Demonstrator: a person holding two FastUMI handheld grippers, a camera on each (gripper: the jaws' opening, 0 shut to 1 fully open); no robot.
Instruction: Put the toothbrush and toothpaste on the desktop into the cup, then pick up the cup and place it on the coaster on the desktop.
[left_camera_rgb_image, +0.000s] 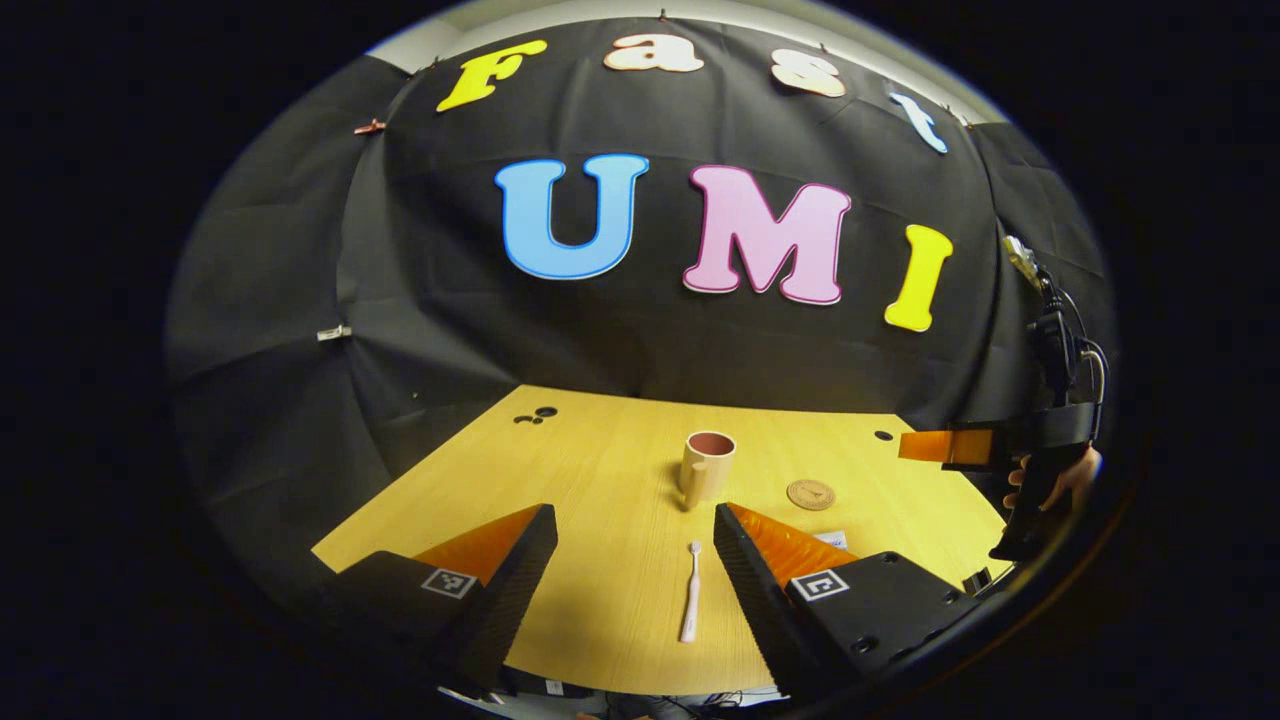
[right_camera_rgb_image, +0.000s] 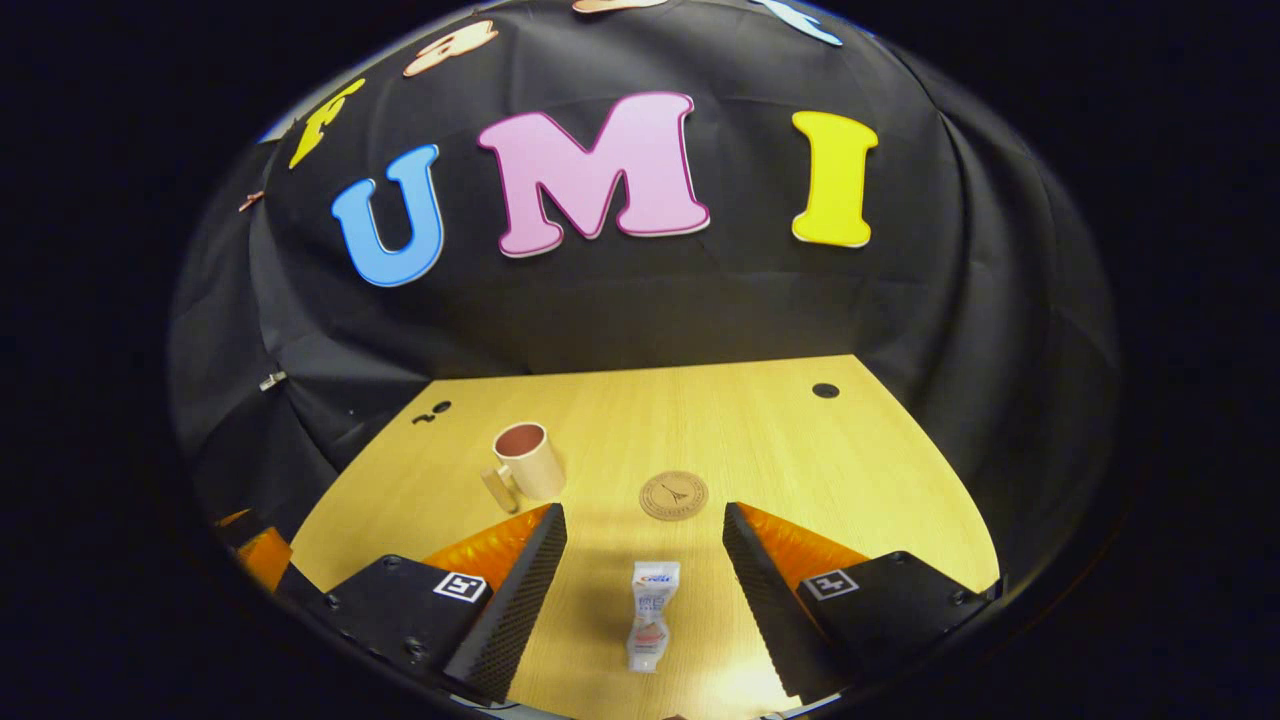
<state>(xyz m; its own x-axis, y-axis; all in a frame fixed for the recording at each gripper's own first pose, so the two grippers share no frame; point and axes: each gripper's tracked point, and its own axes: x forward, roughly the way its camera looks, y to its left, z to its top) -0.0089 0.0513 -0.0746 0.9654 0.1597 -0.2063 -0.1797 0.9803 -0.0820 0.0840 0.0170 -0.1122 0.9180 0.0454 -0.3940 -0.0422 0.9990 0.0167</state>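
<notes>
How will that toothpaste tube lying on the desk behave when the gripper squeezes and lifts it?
The toothpaste tube looks small and soft-walled, so it will probably dent and feel light. Lying flat on the desktop, it seems unlikely to roll. Its glossy skin might slip, so the open right hand-held gripper straddling it should probably close across the middle.

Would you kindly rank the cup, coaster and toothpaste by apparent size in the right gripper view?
1. Toothpaste, though it lies nearest the camera.
2-3. Cup and coaster look too alike to rank.
</notes>
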